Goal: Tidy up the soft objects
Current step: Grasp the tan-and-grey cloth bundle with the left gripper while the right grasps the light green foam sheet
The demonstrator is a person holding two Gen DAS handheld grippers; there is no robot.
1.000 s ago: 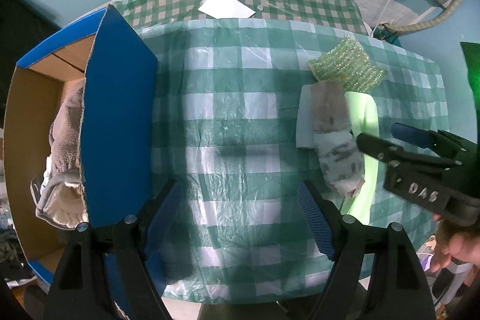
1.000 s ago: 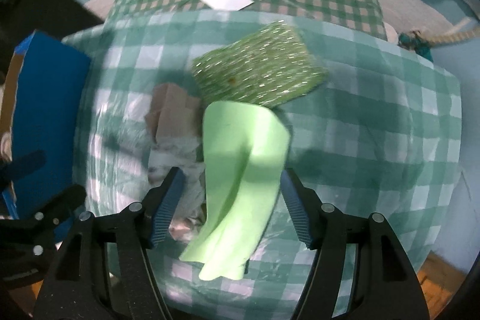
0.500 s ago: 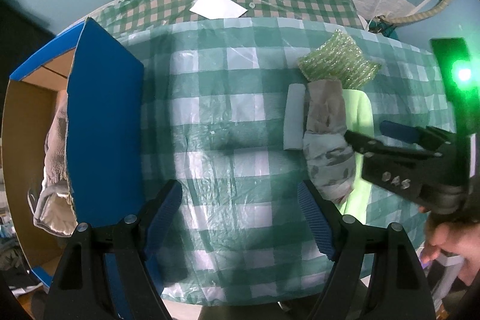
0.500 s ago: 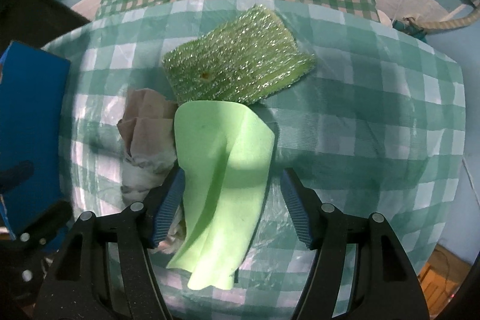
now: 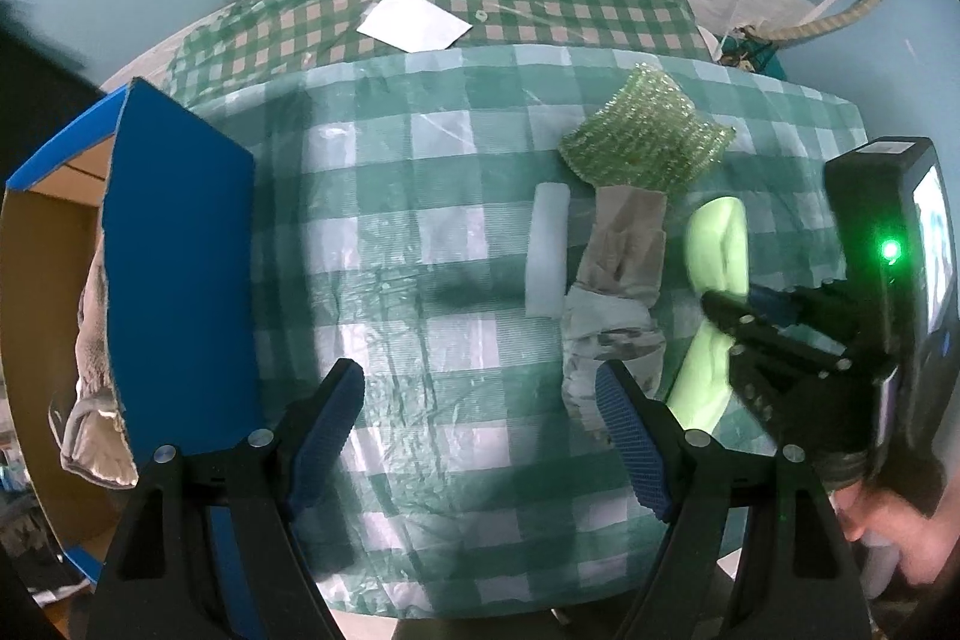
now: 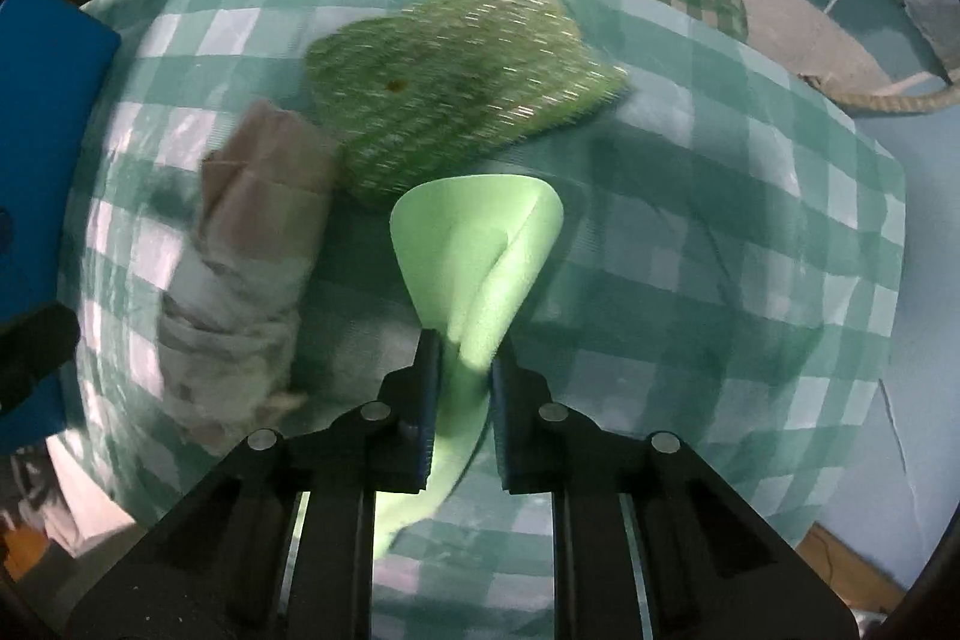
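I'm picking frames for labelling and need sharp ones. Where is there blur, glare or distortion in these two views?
Right wrist view: motion blur smears the scrubber and the rolled cloth; the right tongs gripping the green foam sheet stay sharp. Left wrist view: mostly crisp, though the foam sheet is slightly smeared and a green LED flares. Both: fisheye bends the checked tablecloth.
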